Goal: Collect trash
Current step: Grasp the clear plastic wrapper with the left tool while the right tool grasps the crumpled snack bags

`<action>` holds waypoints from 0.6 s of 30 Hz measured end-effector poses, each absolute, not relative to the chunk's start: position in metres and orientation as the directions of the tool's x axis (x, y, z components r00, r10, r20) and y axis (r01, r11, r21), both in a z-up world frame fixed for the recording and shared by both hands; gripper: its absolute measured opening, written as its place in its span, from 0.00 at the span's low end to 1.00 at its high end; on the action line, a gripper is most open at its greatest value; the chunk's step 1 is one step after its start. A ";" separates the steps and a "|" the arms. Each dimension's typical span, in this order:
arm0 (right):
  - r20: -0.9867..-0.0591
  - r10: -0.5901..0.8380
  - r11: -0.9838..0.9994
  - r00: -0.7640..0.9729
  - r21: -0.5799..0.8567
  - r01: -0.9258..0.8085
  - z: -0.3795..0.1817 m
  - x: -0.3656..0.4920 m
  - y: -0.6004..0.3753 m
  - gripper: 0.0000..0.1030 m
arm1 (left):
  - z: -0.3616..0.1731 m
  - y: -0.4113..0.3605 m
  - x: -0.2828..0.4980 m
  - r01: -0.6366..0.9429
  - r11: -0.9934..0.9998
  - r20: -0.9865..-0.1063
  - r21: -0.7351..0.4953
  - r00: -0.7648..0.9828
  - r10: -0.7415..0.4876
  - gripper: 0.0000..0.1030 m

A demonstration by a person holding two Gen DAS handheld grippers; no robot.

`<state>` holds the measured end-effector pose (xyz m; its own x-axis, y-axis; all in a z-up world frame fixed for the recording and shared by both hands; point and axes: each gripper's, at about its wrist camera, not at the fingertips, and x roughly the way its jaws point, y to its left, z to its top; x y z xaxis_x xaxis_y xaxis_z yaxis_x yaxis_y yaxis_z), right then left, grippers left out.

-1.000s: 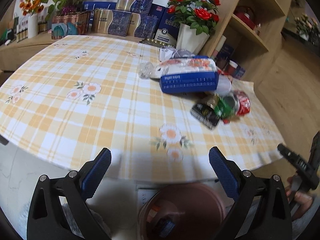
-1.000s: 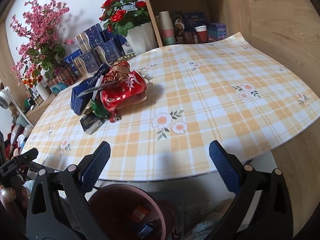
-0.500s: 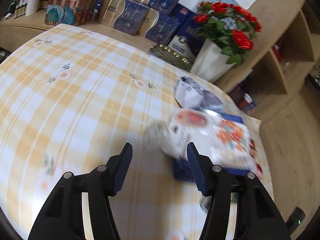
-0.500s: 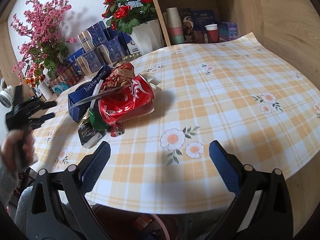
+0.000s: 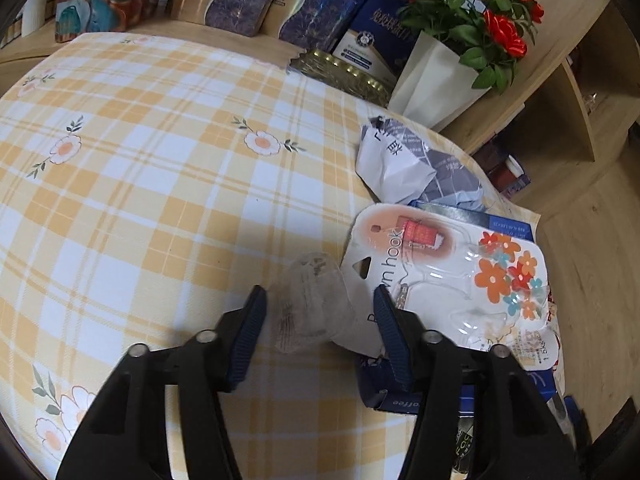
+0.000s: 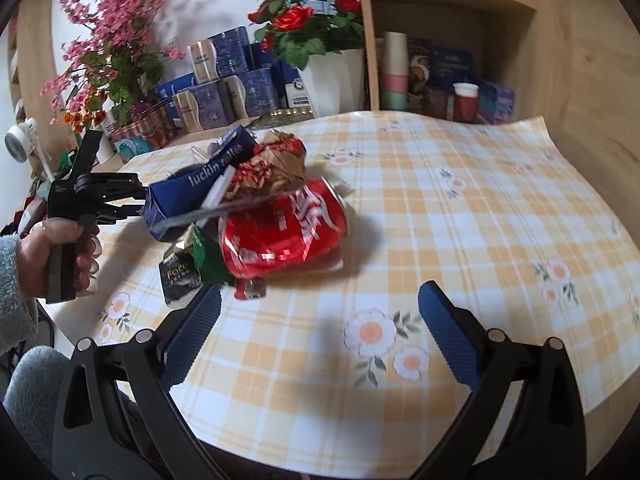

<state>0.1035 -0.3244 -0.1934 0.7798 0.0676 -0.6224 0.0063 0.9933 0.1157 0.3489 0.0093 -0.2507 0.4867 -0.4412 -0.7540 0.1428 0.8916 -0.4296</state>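
Two tools appear over a checked, flower-printed surface point(image 5: 160, 184). Left tool point(image 5: 318, 306): fingers spread, straddling a clear crumpled plastic cup point(image 5: 314, 304) that lies on its side on the cloth; whether the pads touch it cannot be told. Just right of the cup, a hook blister card point(image 5: 448, 276) (orange flowers printed on it) rests on top of a blue coffee box point(image 5: 400, 396), with a crumpled grey-and-white paper bag point(image 5: 404, 168) beyond it. Right tool point(image 6: 320, 316): fingers wide apart, holding nothing, low over the near edge of the surface. Ahead of it lies the trash heap: a crushed red can point(image 6: 284, 232), a green wrapper point(image 6: 206, 258), a dark packet point(image 6: 178, 276) and the blue box. At the rear stand red roses in a white pot point(image 5: 432, 76) and gift boxes point(image 5: 240, 0).
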 end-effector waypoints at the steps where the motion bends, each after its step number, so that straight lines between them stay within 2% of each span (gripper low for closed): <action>1: -0.613 0.070 0.993 0.787 0.117 0.002 -0.189 0.106 -0.326 0.94 | -0.251 0.009 0.348 0.151 0.897 -0.760 -0.415 0.484 -0.433 0.36; 2: -0.606 0.080 0.992 0.792 0.126 -0.003 -0.184 0.107 -0.328 0.94 | -0.249 0.009 0.347 0.157 0.897 -0.758 -0.414 0.486 -0.435 0.30; 5: -0.590 0.135 0.983 0.796 0.179 -0.034 -0.168 0.122 -0.338 0.94 | -0.242 0.010 0.341 0.179 0.912 -0.768 -0.369 0.494 -0.408 0.22; 10: -0.648 0.192 0.980 0.737 0.162 -0.112 -0.144 0.179 -0.342 0.94 | -0.225 0.024 0.325 0.190 0.909 -0.735 -0.372 0.538 -0.413 0.20; 15: -0.764 0.241 0.967 0.598 0.137 -0.215 -0.144 0.263 -0.328 0.94 | -0.212 0.041 0.309 0.160 0.892 -0.703 -0.422 0.564 -0.433 0.20; 17: -0.815 0.247 0.965 0.523 0.156 -0.212 -0.153 0.292 -0.326 0.91 | -0.207 0.045 0.297 0.165 0.890 -0.691 -0.425 0.576 -0.437 0.20; 18: -0.833 0.247 0.965 0.495 0.164 -0.206 -0.157 0.302 -0.325 0.81 | -0.205 0.048 0.291 0.170 0.888 -0.687 -0.426 0.579 -0.440 0.20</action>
<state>0.3019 -0.3249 -0.1572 0.4950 0.2471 -0.8330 -0.2056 0.9648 0.1640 0.2915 0.0476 -0.2046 0.5786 -0.4403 -0.6866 0.1705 0.8885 -0.4261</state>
